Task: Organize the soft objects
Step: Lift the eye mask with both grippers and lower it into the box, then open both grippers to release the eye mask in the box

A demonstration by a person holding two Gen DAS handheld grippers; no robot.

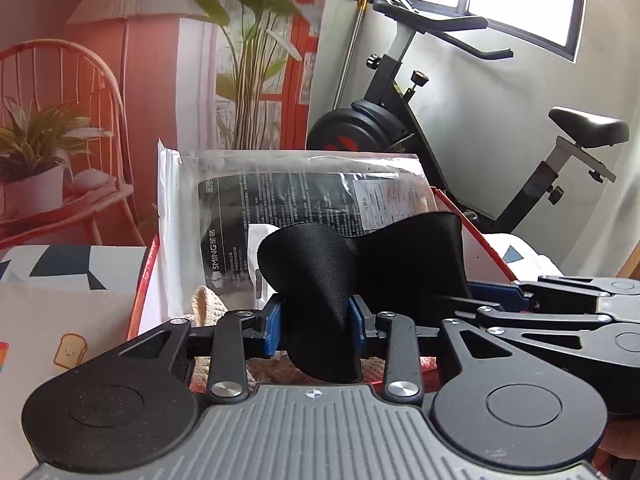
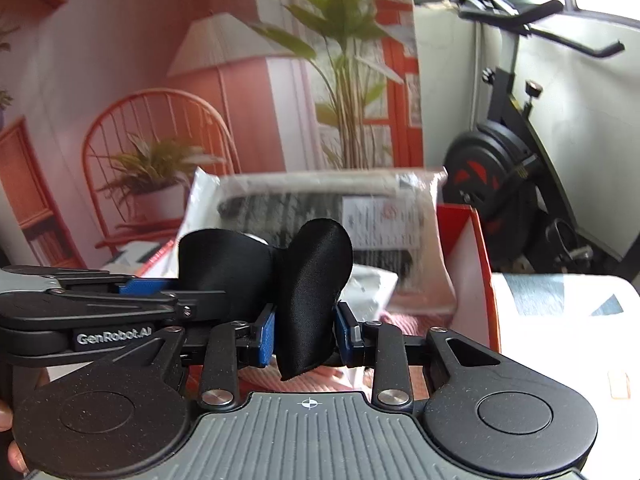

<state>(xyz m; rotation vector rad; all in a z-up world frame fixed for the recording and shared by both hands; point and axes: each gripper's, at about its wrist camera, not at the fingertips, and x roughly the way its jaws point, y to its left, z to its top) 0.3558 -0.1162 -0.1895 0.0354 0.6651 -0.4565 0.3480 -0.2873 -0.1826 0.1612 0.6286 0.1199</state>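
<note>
The black satin eye mask is a soft, shiny piece of cloth with two rounded lobes. It is held up in the air, bent in the middle, so the lobes curve away from each other. One end is pinched between the blue pads of the left hand-held gripper, the other end between the pads of the right hand-held gripper. It hangs above the open red box, in front of the clear plastic packet standing there.

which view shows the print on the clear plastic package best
The left wrist view. There the clear plastic package is sharp, so its dark printed panel, rows of text and white label can be made out above the black satin piece. In the right wrist view the same package is motion-blurred and the print smears.
</note>
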